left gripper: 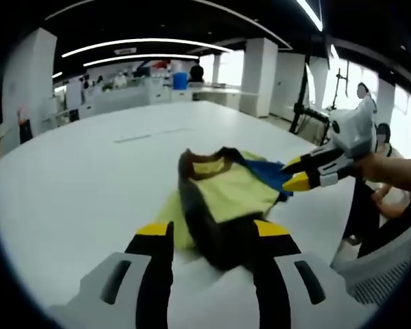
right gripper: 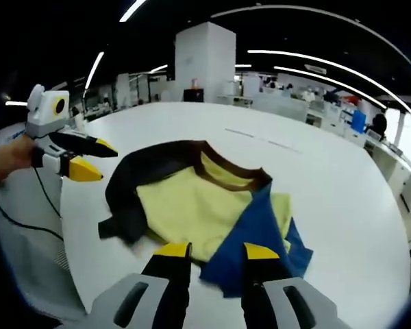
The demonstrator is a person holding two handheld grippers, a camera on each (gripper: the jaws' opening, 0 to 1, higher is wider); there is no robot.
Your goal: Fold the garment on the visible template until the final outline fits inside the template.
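Yellow cloth garment with dark brown and blue sleeves lies partly folded on the round white table. Both grippers stand open and empty, the left gripper at the brown sleeve, the right gripper at the blue sleeve; I think each should grip deep before folding inward. The right gripper view shows the whole neckline; no template is visible to me.

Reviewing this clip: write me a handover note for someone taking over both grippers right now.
Left gripper: open, jaws either side of the shirt's dark sleeve edge, nothing gripped.
Right gripper: open, tips at the blue sleeve, not clamped.
Shirt: yellow body, one dark and one blue sleeve, brown collar; lies crumpled and partly folded on the white table, both sleeves flopped over the body.
No template outline can be made out on the table.
Done: a rough fold-in of the sleeves at most.
Left: flatten, fold neatly to a compact outline, check it against the template.
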